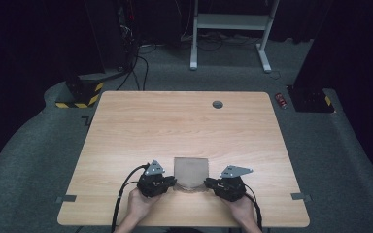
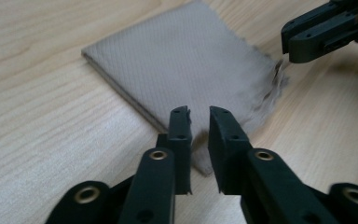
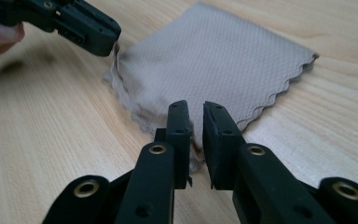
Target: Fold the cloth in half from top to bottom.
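Note:
A folded grey cloth [image 1: 191, 172] lies flat near the front edge of the wooden table [image 1: 175, 126]. My left gripper [image 1: 174, 182] is at its near left corner and my right gripper [image 1: 206, 183] at its near right corner, each held in a hand. In the left gripper view the jaws [image 2: 199, 112] stand a narrow gap apart over the cloth [image 2: 191, 60] corner, pads not pressing it. The right gripper [image 3: 196, 106] stands the same way over the rumpled, scalloped edge of the cloth [image 3: 223, 60]. Each view shows the other gripper [image 2: 291, 46] [image 3: 107, 39] at the far corner, where the cloth edge is ruffled up.
A round cable hole [image 1: 217, 104] sits near the table's far edge. Grey tape tabs [image 1: 66, 198] [image 1: 301, 196] mark the front corners. On the floor behind are a white desk frame [image 1: 230, 22], a yellow-black striped block [image 1: 80, 94] and a red can [image 1: 281, 100].

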